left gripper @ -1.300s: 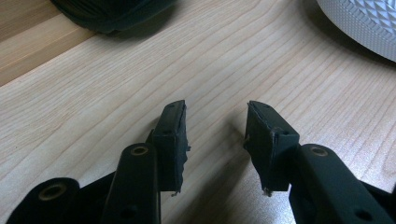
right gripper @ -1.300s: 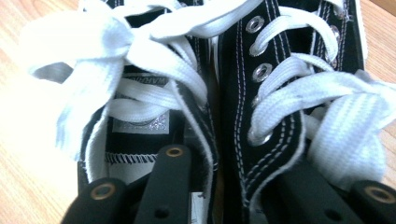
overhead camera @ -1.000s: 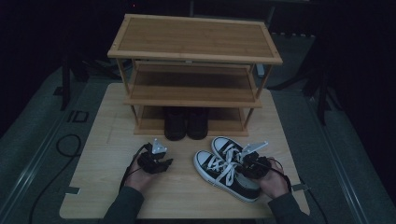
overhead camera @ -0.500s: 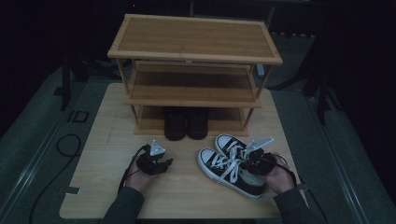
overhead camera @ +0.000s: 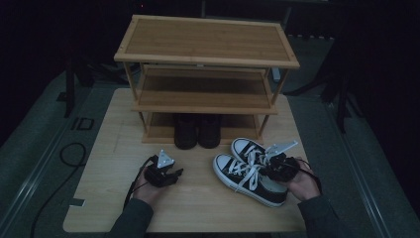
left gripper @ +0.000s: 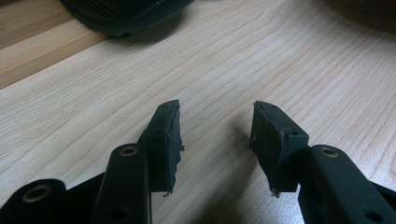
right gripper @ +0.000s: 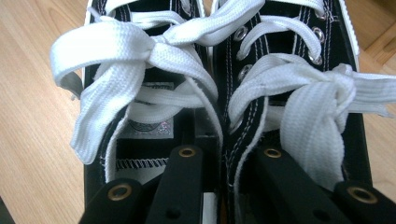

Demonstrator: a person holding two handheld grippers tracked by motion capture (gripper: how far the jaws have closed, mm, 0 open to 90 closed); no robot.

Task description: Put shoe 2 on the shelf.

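item: pair of black canvas sneakers (overhead camera: pixel 250 171) with white laces and white soles, side by side on the light wood table (overhead camera: pixel 198 208), at about 4 o'clock from the table's middle, toes pointing toward 10 o'clock; right gripper (overhead camera: pixel 270 166) clenched on the two inner collar edges where the shoes meet, one jaw inside each shoe as the right gripper view shows, so both are pinched together as one load; the pair looks barely lifted or only just leaving the table, heels at 5 o'clock; left gripper (overhead camera: pixel 171 174) at about 8 o'clock, jaws having just been opening, now released with nothing but bare tabletop between them; item: three-tier bamboo shoe rack (overhead camera: pixel 205 64) at 12 o'clock; bottom tier already holds a pair of dark boots (overhead camera: pixel 197 130) at its middle; middle and top tiers bare; status, judged: grasp done, transfer to the rack not yet done; remaining: carry the sneakers to a free tier, set them down, let go.
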